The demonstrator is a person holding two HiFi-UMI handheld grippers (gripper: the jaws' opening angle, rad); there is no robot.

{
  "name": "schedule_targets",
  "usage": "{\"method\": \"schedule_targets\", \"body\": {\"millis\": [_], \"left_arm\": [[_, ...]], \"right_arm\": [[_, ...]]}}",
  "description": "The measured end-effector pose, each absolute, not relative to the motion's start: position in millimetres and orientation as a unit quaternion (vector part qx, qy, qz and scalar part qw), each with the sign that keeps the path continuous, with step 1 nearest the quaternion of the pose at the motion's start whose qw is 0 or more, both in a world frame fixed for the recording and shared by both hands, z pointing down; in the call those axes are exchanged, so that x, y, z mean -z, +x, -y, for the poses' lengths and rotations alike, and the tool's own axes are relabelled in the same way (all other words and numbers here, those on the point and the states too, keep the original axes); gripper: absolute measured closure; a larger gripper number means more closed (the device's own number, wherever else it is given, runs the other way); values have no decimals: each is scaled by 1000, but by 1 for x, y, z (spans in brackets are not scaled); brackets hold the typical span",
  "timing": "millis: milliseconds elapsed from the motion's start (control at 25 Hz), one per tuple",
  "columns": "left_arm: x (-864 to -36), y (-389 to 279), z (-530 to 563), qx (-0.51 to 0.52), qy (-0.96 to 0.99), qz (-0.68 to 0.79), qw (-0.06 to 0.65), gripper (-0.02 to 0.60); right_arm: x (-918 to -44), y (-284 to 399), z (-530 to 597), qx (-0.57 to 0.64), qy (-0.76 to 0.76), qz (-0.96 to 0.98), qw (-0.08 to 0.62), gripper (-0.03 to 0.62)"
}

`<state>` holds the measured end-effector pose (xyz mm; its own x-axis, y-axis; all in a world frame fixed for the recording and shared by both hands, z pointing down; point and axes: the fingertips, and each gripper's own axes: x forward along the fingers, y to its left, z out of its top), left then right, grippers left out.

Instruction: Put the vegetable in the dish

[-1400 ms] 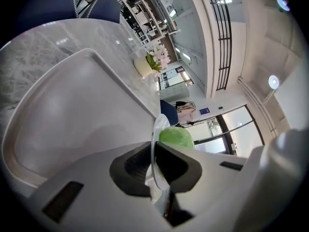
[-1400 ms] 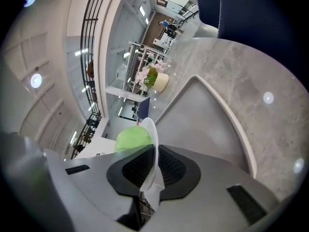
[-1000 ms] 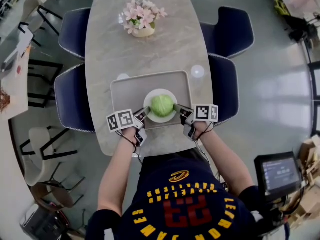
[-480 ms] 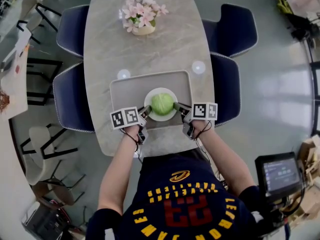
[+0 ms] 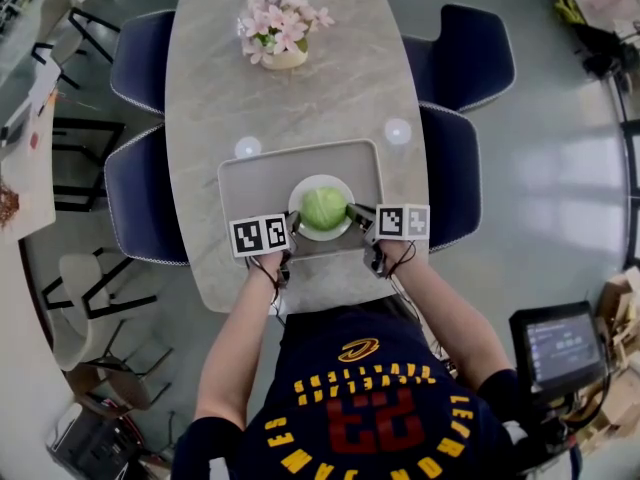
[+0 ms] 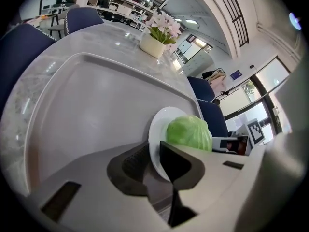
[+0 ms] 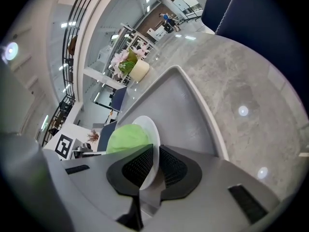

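A round green cabbage (image 5: 323,209) lies on a white plate (image 5: 303,192) that sits on a grey tray (image 5: 255,183) near the table's front edge. My left gripper (image 5: 291,225) holds the plate's left rim, and my right gripper (image 5: 355,214) holds its right rim. In the left gripper view the plate (image 6: 157,129) passes edge-on between the jaws of the left gripper (image 6: 153,152), with the cabbage (image 6: 189,132) just beyond. The right gripper view shows the right gripper (image 7: 154,162) shut on the plate (image 7: 150,129), beside the cabbage (image 7: 126,138). Whether the plate is lifted off the tray I cannot tell.
The marble table (image 5: 300,98) carries a vase of pink flowers (image 5: 275,33) at its far end. Dark blue chairs stand at both sides, such as the chair (image 5: 465,58) on the right and the chair (image 5: 145,63) on the left. A screen (image 5: 560,343) stands at the lower right.
Both grippers have drawn in toward the plate, the left one moving right and the right one slightly left. The plate and cabbage stay in place.
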<state>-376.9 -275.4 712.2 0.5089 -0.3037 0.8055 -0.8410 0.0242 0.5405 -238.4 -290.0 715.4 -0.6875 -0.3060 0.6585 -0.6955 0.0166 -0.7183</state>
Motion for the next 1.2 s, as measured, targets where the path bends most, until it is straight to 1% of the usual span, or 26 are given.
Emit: {"method": "schedule_targets", "body": {"millis": [160,400,560,680,920,1200], "left_arm": [[-713,-378,275,-233,655,439,569,512],[-715,-378,276,-243,654,450,558,512],[-714,-379,274,-240,651,458,555,512],[-713,-383,272,-228,647,470,555,512],[-699,-396,264,-190,641,495,554,512],[-645,-385,250,-81,672,481,558,512]], "right_arm": [[-715,-239,291,-578,366,707,178,568],[-718,-237,290,-529,378,724,233,556],[-708,-227,302,-471,405,742,252,548],[-695,-222,315,-451,417,755,230,548],[-663,-212,319,-446,429,770,154,548],[-625,-226,297,-435,385,807,108,548]]}}
